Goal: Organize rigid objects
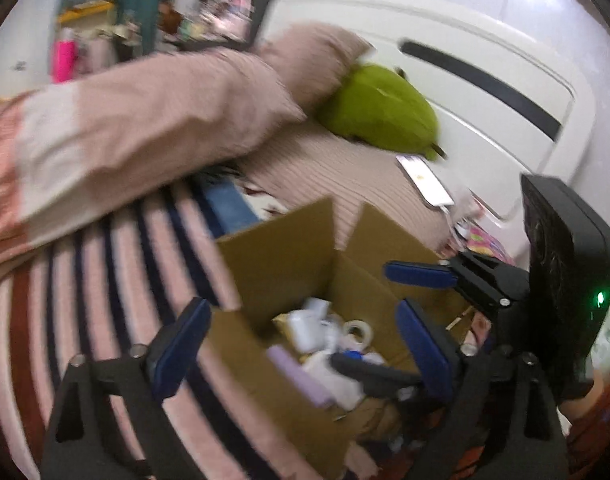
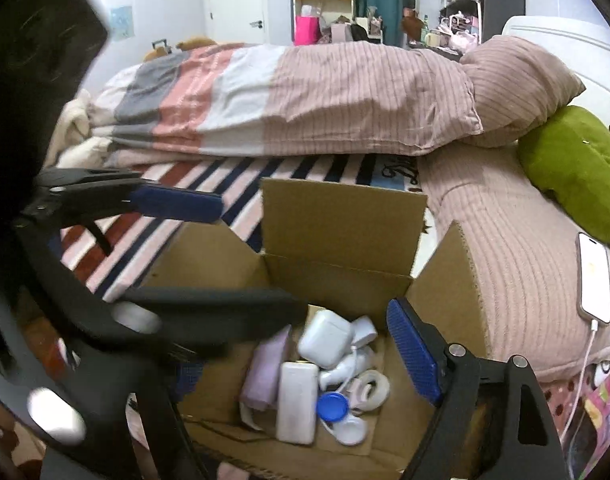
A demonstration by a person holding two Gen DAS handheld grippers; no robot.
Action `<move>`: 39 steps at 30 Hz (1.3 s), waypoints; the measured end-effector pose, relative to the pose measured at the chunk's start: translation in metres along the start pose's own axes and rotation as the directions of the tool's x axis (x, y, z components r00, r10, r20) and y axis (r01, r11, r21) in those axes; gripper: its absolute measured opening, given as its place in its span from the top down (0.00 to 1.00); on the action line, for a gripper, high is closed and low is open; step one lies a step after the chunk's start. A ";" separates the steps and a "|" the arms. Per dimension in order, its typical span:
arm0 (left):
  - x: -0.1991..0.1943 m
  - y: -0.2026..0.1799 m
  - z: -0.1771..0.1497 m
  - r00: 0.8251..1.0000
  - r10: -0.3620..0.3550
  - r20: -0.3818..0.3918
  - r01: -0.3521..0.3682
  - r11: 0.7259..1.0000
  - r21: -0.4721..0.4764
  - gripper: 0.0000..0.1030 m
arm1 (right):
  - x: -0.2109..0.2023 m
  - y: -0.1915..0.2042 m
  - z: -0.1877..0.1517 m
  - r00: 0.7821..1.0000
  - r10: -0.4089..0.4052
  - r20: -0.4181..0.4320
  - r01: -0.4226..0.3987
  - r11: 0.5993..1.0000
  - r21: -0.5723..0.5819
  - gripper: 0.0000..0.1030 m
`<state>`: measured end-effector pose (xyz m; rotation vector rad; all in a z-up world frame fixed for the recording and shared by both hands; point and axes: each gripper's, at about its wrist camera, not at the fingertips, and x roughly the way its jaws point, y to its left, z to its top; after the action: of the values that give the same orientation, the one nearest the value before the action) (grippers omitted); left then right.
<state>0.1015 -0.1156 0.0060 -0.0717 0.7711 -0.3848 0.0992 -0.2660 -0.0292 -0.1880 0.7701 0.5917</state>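
An open cardboard box [image 2: 337, 220] [image 1: 281, 240] stands on the bed. Inside lie a white earbud case [image 2: 325, 338], a white power bank [image 2: 297, 402], a lilac pouch [image 2: 265, 372], a tape roll [image 2: 371, 388], a blue cap [image 2: 332, 406] and white cables. My left gripper [image 1: 305, 348] hangs open and empty over the box. My right gripper [image 2: 301, 344] is open over the box; only its right blue pad [image 2: 413, 350] shows, the left side is hidden by the other gripper's black arm [image 2: 209, 308]. The right gripper also shows in the left wrist view [image 1: 421, 296], open.
A folded striped duvet [image 2: 305, 100] and pink pillow [image 2: 517, 80] lie behind the box. A green plush [image 2: 573, 168] and a charging phone [image 2: 595, 276] lie right of it. White headboard [image 1: 485, 80] at the right. Cluttered shelves [image 2: 461, 8] stand far back.
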 end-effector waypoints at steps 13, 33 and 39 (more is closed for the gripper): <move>-0.098 0.068 -0.056 0.917 0.374 0.138 -0.343 0.917 -0.202 0.04 | -0.024 0.022 0.003 0.983 0.098 0.155 -0.095 0.995 -0.025 0.10; -0.108 0.071 -0.067 0.897 0.419 0.140 -0.385 0.897 -0.219 0.04 | -0.035 0.038 0.006 0.978 0.101 0.183 -0.098 0.995 -0.030 0.10; -0.110 0.074 -0.068 0.893 0.429 0.139 -0.393 0.891 -0.226 0.04 | -0.035 0.040 0.006 0.978 0.099 0.185 -0.096 0.995 -0.027 0.10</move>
<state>0.0062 -0.0018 0.0152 -0.1202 0.6155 0.1047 0.0600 -0.2465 0.0017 -0.1103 0.5955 0.6992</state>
